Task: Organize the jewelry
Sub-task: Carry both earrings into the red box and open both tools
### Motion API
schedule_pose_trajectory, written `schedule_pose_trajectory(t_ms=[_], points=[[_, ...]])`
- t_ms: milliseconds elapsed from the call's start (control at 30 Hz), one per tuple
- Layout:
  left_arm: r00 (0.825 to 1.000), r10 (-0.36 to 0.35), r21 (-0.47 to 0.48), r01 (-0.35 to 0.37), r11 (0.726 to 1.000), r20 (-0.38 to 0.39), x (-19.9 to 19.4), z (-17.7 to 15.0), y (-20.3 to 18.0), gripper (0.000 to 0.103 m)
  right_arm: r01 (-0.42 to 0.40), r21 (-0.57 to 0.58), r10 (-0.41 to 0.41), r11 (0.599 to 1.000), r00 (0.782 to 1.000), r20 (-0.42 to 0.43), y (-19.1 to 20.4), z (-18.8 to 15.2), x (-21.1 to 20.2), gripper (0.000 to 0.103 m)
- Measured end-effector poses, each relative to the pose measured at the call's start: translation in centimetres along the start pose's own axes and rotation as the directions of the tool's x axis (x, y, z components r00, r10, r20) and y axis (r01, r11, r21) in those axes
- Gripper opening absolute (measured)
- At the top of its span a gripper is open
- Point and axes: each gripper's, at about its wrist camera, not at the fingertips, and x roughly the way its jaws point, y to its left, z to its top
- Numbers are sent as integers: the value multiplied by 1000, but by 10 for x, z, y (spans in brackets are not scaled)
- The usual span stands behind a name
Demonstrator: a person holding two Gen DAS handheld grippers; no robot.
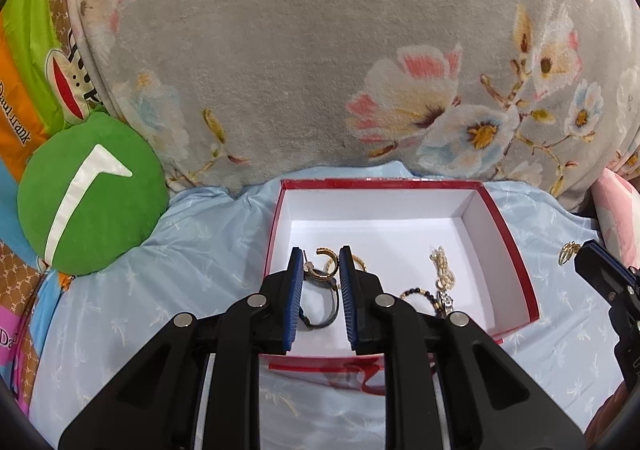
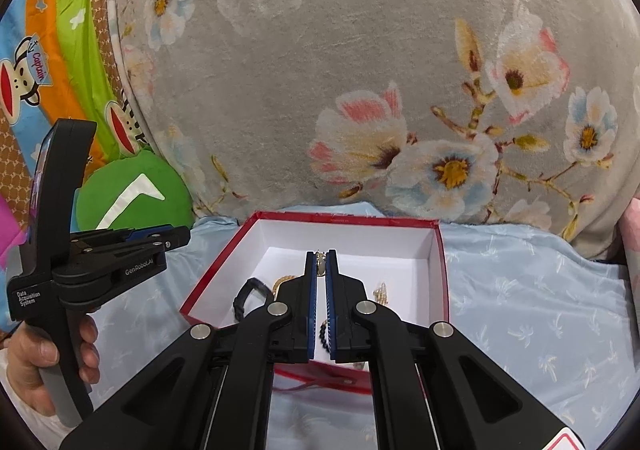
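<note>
A red box (image 1: pixel 514 250) with a white inside lies on the pale blue sheet. In it lie gold hoop earrings (image 1: pixel 329 264), a black band (image 1: pixel 326 314), a gold chain (image 1: pixel 442 268) and a dark bead bracelet (image 1: pixel 418 293). My left gripper (image 1: pixel 321 255) is open and empty above the box's near left part. My right gripper (image 2: pixel 321 259) is shut on a small gold jewelry piece (image 2: pixel 320 262), held over the box (image 2: pixel 208 282). In the left wrist view the right gripper's tip (image 1: pixel 600 270) holds that gold piece (image 1: pixel 568 252) to the right of the box.
A green round cushion (image 1: pixel 90 196) lies left of the box. A large grey floral pillow (image 1: pixel 320 58) rises right behind it. A hand (image 2: pixel 48 354) holds the left gripper's handle. A red ribbon (image 1: pixel 360 378) lies by the box's near wall.
</note>
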Motion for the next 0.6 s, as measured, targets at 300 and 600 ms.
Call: schedule_pose_trajectory(t_ms=[300, 600], points=[[999, -11, 24, 10, 1000, 50, 25, 46, -15, 18, -10, 8, 10, 1000, 1000, 2, -16, 33, 43, 4], [1000, 17, 55, -16, 998, -10, 101, 68, -33, 18, -15, 77, 23, 997, 994, -104, -42, 39, 132, 4]])
